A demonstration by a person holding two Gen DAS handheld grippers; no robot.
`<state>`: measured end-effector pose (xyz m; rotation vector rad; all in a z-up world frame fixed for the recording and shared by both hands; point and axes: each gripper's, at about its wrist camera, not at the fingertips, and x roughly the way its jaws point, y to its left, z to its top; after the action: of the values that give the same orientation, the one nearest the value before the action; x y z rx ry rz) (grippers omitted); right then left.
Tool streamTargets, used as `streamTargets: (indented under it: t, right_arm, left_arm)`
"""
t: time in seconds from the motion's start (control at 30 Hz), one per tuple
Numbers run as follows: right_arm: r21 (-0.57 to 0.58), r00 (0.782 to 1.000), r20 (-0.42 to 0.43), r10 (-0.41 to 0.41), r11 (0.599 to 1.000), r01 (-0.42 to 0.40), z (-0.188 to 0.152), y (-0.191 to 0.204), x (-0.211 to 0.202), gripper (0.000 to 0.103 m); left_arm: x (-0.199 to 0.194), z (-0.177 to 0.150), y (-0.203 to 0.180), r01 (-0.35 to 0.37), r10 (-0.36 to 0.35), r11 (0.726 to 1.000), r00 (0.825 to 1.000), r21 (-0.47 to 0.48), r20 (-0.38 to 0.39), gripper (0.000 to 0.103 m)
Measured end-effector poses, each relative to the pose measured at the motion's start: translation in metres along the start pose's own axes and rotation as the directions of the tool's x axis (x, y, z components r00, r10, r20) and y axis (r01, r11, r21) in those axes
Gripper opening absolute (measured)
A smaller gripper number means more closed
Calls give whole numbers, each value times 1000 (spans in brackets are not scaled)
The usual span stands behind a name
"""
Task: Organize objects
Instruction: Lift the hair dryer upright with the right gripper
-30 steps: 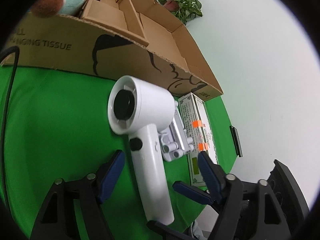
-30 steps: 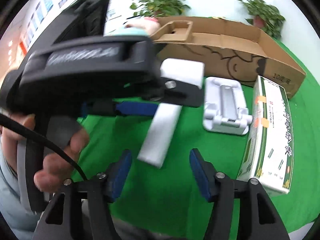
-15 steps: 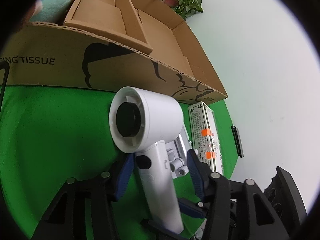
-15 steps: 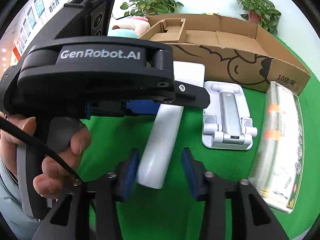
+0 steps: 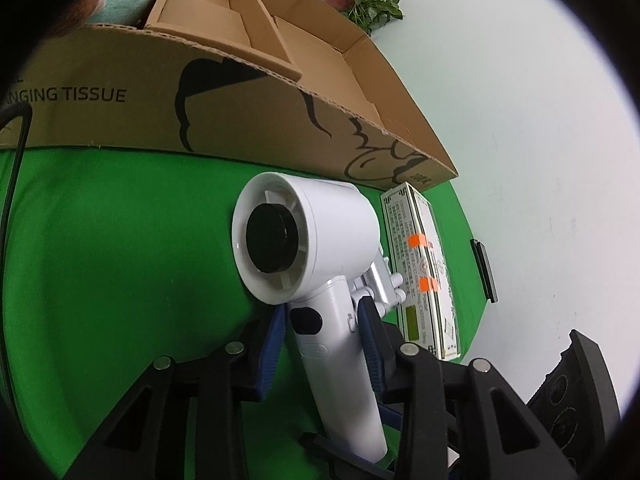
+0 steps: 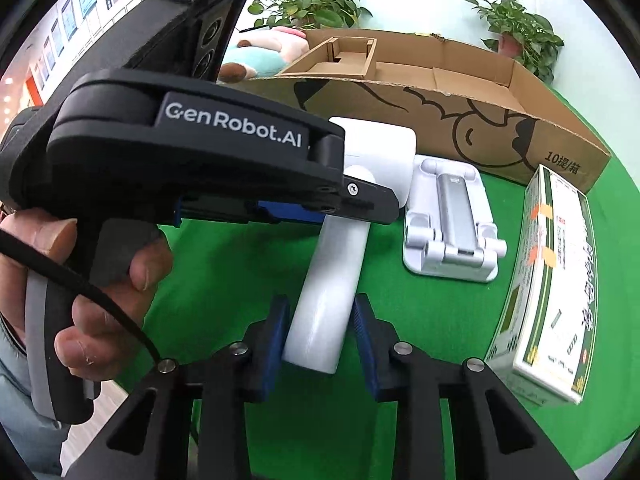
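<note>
Both grippers, left [image 5: 322, 334] and right [image 6: 320, 330], clamp the dryer [image 5: 320, 248] handle; box [image 5: 248, 120] edge just ahead, stand [image 6: 452, 220] close right.

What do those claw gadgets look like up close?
Each claw is black plastic with blue ribbed pads and silver screws. The left one reads "GenRobot.AI" in white, has a grey handle, and trails a black cable. A bare hand grips it.
</note>
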<state>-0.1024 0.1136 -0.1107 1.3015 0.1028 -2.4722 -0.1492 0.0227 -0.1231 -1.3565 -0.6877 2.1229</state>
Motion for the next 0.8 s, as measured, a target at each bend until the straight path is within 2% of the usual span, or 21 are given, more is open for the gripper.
streamTargets:
  t: [0.13,0.37,0.63,0.8]
  right_arm:
    - [12,1000,12,-3,1000,2,-23,7,-13,30]
    - [33,999,36,6,999,-7,-29,7,-28,30]
    - [40,992,127,-12,999,7,-19,5,-56,30]
    - [33,979,202,-28,999,22,3,1,-76,30]
  left_arm:
    - [-2,-6,-5,-17,17,1000,1000,12,14,35]
    - [-7,-8,-22,-43,41,998,998,55,39,34]
    - [-23,17,-50,-72,58,988,993,138,103,34]
    - [-37,37,-79,-103,68,973,982,206,174,33]
